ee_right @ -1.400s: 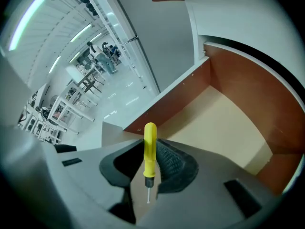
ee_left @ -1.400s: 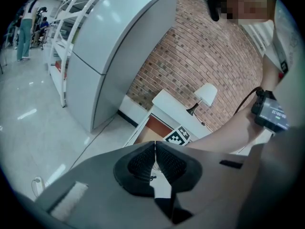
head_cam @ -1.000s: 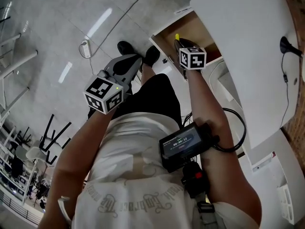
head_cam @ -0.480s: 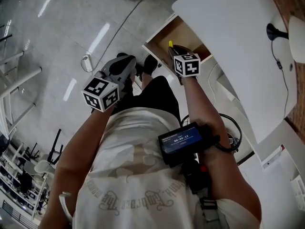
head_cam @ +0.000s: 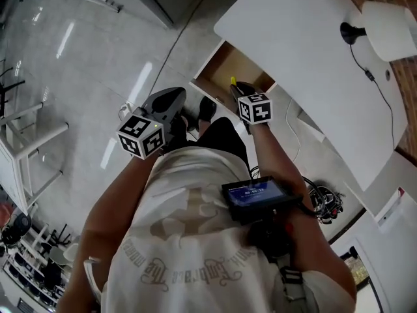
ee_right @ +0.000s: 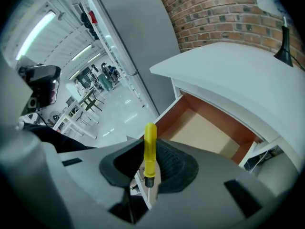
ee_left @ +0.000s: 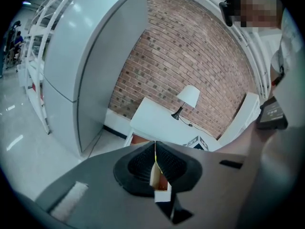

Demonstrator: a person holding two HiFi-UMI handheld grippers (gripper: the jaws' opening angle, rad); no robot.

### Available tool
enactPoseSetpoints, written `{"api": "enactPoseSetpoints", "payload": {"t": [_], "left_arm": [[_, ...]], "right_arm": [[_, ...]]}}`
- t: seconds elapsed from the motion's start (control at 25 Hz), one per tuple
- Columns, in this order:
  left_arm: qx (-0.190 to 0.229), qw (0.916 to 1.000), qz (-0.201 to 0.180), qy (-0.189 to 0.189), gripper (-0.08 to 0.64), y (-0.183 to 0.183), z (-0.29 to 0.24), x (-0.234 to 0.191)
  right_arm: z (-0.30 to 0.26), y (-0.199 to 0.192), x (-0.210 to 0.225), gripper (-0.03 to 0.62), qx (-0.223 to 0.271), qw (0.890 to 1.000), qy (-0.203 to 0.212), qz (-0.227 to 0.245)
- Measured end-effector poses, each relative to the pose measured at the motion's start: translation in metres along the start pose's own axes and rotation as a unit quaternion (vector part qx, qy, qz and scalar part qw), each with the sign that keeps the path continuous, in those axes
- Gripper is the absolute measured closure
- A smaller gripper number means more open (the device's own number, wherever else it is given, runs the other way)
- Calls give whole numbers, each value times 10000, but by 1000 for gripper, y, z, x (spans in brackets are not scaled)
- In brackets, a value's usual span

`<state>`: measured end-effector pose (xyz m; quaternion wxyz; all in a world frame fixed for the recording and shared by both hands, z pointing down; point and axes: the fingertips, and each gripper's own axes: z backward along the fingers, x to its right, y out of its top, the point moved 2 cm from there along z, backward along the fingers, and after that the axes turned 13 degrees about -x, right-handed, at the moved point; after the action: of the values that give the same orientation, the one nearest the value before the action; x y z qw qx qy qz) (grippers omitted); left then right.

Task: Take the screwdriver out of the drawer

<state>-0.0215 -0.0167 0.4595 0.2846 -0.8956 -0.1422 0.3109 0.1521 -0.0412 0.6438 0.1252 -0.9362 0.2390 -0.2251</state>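
White desk (head_cam: 306,57), lamp (head_cam: 384,21) on top. Under it the drawer (ee_right: 209,132) stands pulled open, and only its bare tan floor shows. Right gripper (ee_right: 148,171) is clamped on the yellow screwdriver (ee_right: 150,147), handle sticking up past the jaws; it is out of the drawer, near its front edge. Left gripper (ee_left: 155,163) has its jaws pressed together on nothing, off by the person's knee.
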Motion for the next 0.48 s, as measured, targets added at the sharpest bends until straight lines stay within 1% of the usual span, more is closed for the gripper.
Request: {"api": "enactPoseSetpoints", "payload": {"t": [0.28, 0.48], "left_arm": [[196, 9988, -414, -186, 548, 40, 1, 21], [223, 9974, -613, -312, 548, 54, 6, 28]], "right_arm": [[30, 0, -4, 523, 215, 9997, -58, -62], [45, 0, -12, 523, 357, 9992, -93, -141]]}}
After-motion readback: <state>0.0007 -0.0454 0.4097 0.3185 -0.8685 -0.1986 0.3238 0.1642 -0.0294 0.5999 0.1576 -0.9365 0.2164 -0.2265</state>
